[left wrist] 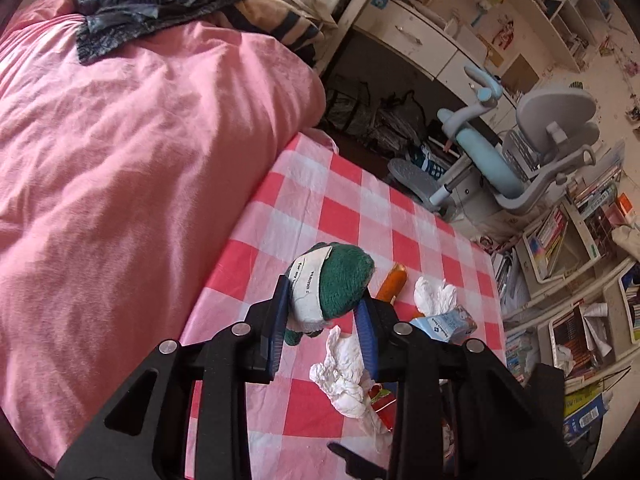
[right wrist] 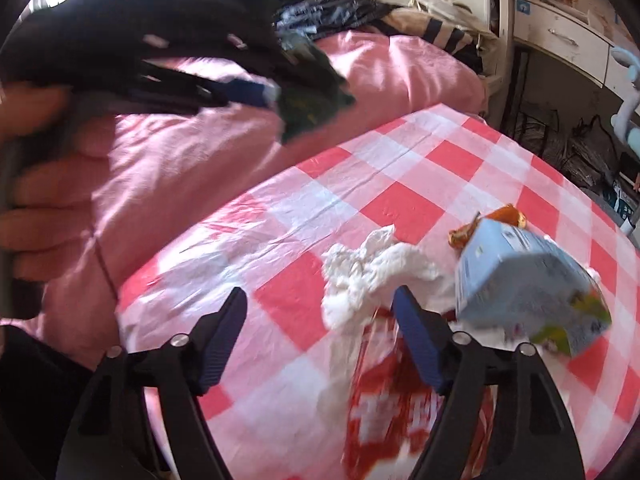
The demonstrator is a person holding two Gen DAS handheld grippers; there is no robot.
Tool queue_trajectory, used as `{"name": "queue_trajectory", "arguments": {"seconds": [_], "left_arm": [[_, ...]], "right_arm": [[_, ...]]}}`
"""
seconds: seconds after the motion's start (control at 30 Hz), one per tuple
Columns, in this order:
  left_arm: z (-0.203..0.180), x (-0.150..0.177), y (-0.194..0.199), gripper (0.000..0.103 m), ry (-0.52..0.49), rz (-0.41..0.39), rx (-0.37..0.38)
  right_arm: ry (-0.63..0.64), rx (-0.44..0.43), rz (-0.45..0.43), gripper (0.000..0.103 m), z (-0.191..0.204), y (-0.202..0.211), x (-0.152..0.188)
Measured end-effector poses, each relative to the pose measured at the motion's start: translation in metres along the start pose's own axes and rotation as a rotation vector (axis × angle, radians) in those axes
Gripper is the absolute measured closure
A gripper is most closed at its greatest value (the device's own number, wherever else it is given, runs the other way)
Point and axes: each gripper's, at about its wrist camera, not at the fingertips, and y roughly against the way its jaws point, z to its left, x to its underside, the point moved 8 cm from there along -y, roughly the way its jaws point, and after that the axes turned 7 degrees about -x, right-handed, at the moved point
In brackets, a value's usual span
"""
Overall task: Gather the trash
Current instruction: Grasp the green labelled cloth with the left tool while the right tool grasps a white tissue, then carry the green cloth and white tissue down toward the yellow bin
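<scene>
Nearest in the left wrist view, the left gripper pinches a dark green knitted woolly bundle with a white paper label band between its blue pads, lifted clear of the red-and-white checked tablecloth. The band carries print; only "name" and "for my" can be made out. It looks soft, light and squashy, so a squeeze across the banded middle should hold it.

The right gripper stands spread with nothing pressed between its pads, low over a crumpled white tissue and a red-and-white foil wrapper lying flat on the cloth. The tissue is feather-light and limp; any raised fold will do as a grip. The wrapper is thin and likely slippery, best taken at a lifted edge.

Just beyond lies a pale blue drink carton, light but crushable, its writing too blurred to read, and behind it an orange sausage-shaped packet. Further off is a pink duvet on the bed, then a grey and blue desk chair.
</scene>
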Motion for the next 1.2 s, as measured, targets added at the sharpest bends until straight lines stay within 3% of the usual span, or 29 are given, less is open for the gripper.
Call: {"name": "queue_trajectory", "arguments": {"seconds": [0.17, 0.43, 0.47, 0.5, 0.53, 0.57, 0.73, 0.87, 1.03, 1.2], "left_arm": [[0.008, -0.013, 0.008, 0.072, 0.057, -0.007, 0.024], [0.01, -0.013, 0.009, 0.072, 0.05, -0.021, 0.04], [0.01, -0.014, 0.01, 0.072, 0.052, -0.022, 0.042], [0.01, -0.014, 0.01, 0.072, 0.053, -0.022, 0.044], [0.01, -0.013, 0.011, 0.072, 0.052, -0.024, 0.044], [0.01, -0.014, 0.012, 0.072, 0.051, -0.024, 0.044], [0.012, -0.011, 0.021, 0.072, 0.037, -0.038, 0.039], [0.009, -0.006, 0.032, 0.072, 0.011, -0.056, 0.036], [-0.001, 0.013, 0.04, 0.072, -0.05, -0.052, 0.029], [-0.019, 0.043, 0.051, 0.072, -0.147, -0.055, 0.001]], "right_arm": [[0.016, 0.06, 0.161, 0.035, -0.021, -0.038, -0.005], [-0.034, 0.016, 0.236, 0.039, -0.031, -0.05, -0.022], [-0.022, 0.028, 0.242, 0.05, -0.03, -0.05, -0.022], [-0.009, 0.025, 0.241, 0.072, -0.028, -0.049, -0.023], [-0.017, 0.005, 0.235, 0.085, -0.026, -0.047, -0.024], [-0.029, -0.009, 0.23, 0.087, -0.026, -0.047, -0.023], [-0.061, -0.068, 0.123, 0.087, -0.008, -0.025, -0.025], [-0.069, -0.118, -0.001, 0.087, 0.017, 0.023, -0.026], [-0.086, -0.124, -0.099, 0.087, 0.035, 0.094, 0.006], [-0.174, -0.094, -0.174, 0.087, 0.014, 0.131, 0.048]]}}
